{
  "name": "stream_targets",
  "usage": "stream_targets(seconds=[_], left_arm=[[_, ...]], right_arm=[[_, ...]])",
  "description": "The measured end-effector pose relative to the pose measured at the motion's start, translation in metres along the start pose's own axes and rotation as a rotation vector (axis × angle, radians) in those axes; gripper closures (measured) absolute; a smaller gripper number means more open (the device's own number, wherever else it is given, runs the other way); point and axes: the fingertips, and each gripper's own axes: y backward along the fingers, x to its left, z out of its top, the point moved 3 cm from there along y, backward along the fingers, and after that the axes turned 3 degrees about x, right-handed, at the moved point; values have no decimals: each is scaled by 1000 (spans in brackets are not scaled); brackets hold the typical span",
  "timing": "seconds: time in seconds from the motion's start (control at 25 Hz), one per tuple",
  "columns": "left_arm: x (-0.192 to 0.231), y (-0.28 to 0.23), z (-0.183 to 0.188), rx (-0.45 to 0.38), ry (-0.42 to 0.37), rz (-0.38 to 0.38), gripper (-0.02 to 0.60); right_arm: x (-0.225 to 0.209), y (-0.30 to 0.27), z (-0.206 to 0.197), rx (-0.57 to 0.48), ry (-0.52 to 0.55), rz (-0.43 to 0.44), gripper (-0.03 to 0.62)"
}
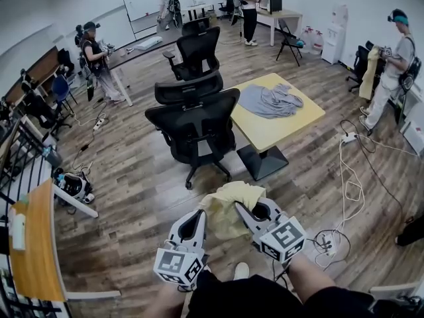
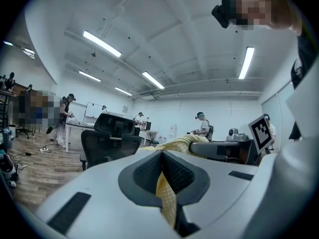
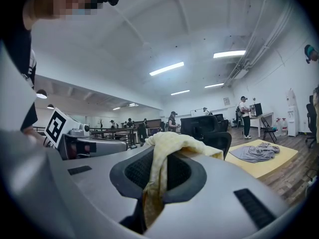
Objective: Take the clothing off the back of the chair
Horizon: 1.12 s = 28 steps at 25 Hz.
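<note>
A pale yellow garment (image 1: 228, 204) hangs bunched between my two grippers, low in the head view and in front of the black office chair (image 1: 195, 121). The chair's back is bare. My left gripper (image 1: 197, 218) is shut on a fold of the yellow cloth (image 2: 167, 198), which runs down between its jaws. My right gripper (image 1: 246, 211) is shut on another part of it; the cloth (image 3: 164, 148) drapes over the top of its jaws. The two grippers sit close together, side by side. The chair (image 2: 107, 143) stands ahead on the left in the left gripper view.
A yellow table (image 1: 291, 128) right of the chair carries a grey garment (image 1: 268, 100). A second black chair (image 1: 199, 52) stands behind the first. Cables and a power strip (image 1: 348, 138) lie on the floor at right. A wooden shelf (image 1: 36, 244) is at left. Several people work around the room.
</note>
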Motion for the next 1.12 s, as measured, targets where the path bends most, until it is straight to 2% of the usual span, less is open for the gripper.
stream_targets(seconds=[1.12], left_arm=[[-6, 2, -4, 19, -12, 0, 566]], right_arm=[[-1, 2, -5, 15, -5, -1, 546]])
